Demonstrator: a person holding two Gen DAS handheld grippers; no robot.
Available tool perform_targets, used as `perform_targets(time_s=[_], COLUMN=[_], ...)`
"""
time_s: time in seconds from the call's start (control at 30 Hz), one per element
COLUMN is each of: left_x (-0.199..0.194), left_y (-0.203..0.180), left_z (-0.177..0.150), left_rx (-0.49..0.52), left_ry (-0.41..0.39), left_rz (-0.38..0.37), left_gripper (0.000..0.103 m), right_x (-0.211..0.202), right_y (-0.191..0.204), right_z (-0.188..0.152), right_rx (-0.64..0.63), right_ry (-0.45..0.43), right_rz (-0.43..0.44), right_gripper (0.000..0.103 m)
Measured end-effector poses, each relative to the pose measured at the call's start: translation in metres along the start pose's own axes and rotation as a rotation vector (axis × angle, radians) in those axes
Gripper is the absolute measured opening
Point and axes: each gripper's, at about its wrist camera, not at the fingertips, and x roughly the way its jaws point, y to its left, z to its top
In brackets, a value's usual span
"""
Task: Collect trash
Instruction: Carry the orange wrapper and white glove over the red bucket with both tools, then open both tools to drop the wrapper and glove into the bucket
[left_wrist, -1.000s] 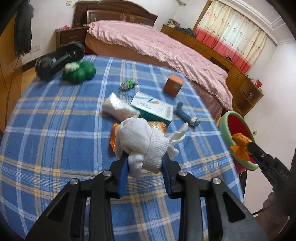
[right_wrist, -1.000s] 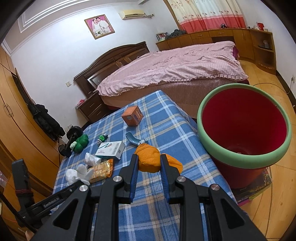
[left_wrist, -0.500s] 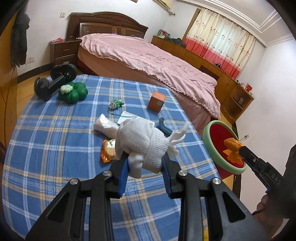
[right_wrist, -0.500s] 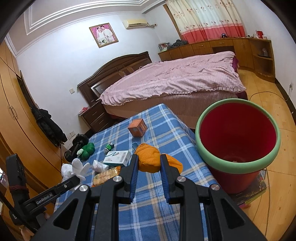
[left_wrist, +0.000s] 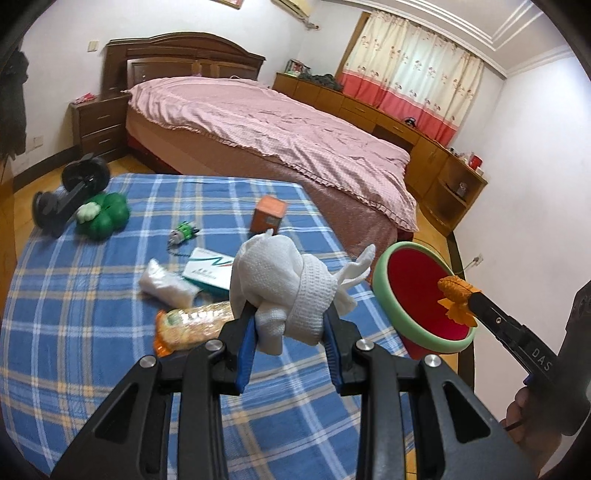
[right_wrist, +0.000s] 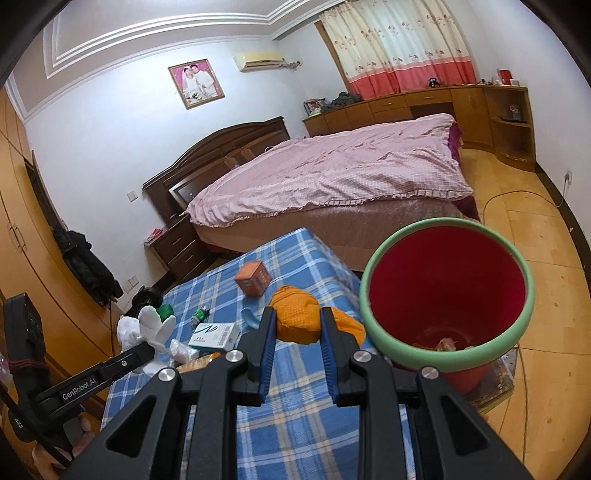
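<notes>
My left gripper (left_wrist: 290, 325) is shut on a white knit glove (left_wrist: 280, 284) and holds it above the blue plaid table (left_wrist: 74, 295). My right gripper (right_wrist: 297, 328) is shut on a crumpled orange cloth (right_wrist: 299, 315), held in the air left of the red bin with a green rim (right_wrist: 447, 291). In the left wrist view the right gripper (left_wrist: 465, 301) holds the orange cloth (left_wrist: 454, 290) over the bin's mouth (left_wrist: 417, 295). An orange snack wrapper (left_wrist: 192, 325) and a white plastic packet (left_wrist: 166, 284) lie on the table.
A white-green box (left_wrist: 210, 271), an orange cube box (left_wrist: 267, 218), a small green toy (left_wrist: 183, 232), a green plush (left_wrist: 105, 218) and a black dumbbell (left_wrist: 70, 192) also lie on the table. A pink bed (left_wrist: 266, 129) stands behind. The bin stands on the floor off the table's right edge.
Both grippers have risen, each with its load. The right gripper has carried the orange cloth closer to the bin's mouth. The glove has been lifted clear of the wrapper.
</notes>
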Motion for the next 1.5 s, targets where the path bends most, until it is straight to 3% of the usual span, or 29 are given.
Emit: perform_targets(time_s=[0.87,1.23,1.5], left_x=[0.083,0.131,0.165], left_y=[-0.116,-0.165,-0.181], left_z=[0.019,0.002,-0.012], left_rx=[0.184,0.270,0.295], left_ry=[0.106,0.165,0.211], left_rz=[-0.123,-0.200,-0.231], left_gripper=[0.033,0.033,0.033], right_x=[-0.025,-0.009,0.007], right_y=[-0.112,-0.161,-0.172], right_z=[0.025,0.011,0.007], right_rx=[0.155,0.222,0.212], right_ry=[-0.088,-0.045,-0.023], right_rz=[-0.163,-0.238,-0.245], right_gripper=[0.025,0.025,0.026])
